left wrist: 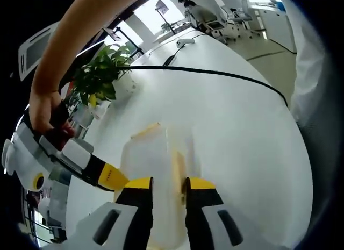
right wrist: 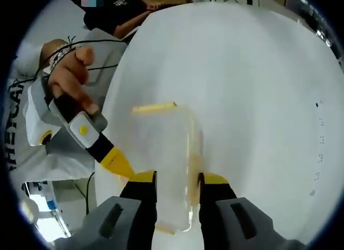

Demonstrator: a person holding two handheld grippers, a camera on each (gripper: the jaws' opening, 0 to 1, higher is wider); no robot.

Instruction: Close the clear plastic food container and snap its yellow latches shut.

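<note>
While the container [right wrist: 164, 164] lies lengthwise on the white surface [right wrist: 258, 88], both grippers' jaws stand narrowly parted at its opposite ends.

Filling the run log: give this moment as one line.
container: on white table, lid on | left gripper: open, straddling yellow latch | right gripper: open, straddling container's latch side

Left claw [left wrist: 169, 186] in the left gripper view: two black jaws capped with yellow tips, set on light grey mounts that each carry a dark oblong slot. Right claw [right wrist: 177, 180] in the right gripper view: the same build, black jaws, yellow tips, grey slotted mounts. Each opposite tool shows a white-and-grey body, a round yellow button, a black neck and a yellow tip. The person's hand [right wrist: 70, 72] grips it; the forearm is bare, with no sleeve visible.
</note>
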